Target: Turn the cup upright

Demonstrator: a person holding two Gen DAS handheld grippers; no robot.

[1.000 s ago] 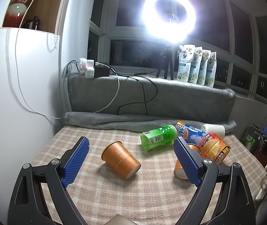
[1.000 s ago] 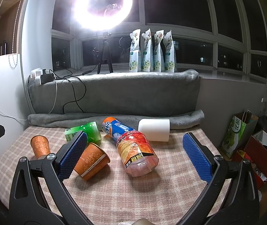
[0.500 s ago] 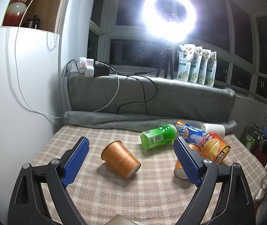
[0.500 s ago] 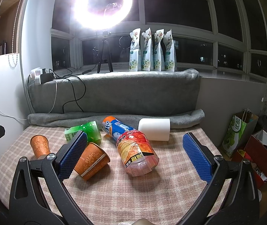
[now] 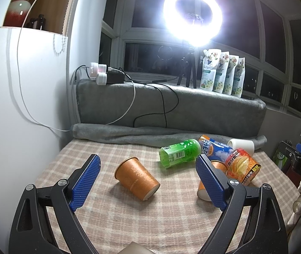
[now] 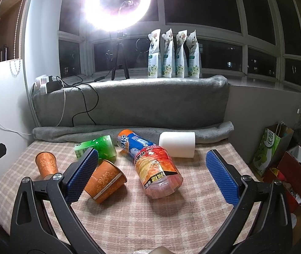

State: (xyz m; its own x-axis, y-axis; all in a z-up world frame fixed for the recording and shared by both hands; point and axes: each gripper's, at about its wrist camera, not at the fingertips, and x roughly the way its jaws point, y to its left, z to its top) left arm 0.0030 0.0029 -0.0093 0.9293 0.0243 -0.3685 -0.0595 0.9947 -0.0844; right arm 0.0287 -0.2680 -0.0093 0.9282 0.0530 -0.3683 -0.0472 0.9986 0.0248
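Observation:
An orange paper cup (image 5: 137, 177) lies on its side on the checked cloth, between and just beyond my open, empty left gripper (image 5: 148, 182). It also shows in the right wrist view (image 6: 46, 165). A second orange cup (image 6: 105, 181) lies on its side just behind the left finger of my open, empty right gripper (image 6: 152, 177); in the left wrist view it (image 5: 205, 188) is partly hidden by the right finger. A white cup (image 6: 176, 145) lies on its side at the back.
A green bottle (image 5: 179, 152), a blue bottle (image 6: 135, 144) and a clear red-labelled jar (image 6: 158, 171) lie between the cups. A grey rolled blanket (image 6: 129, 132) lines the back. A white wall (image 5: 13, 116) stands left. Bags (image 6: 275, 148) stand off the right edge.

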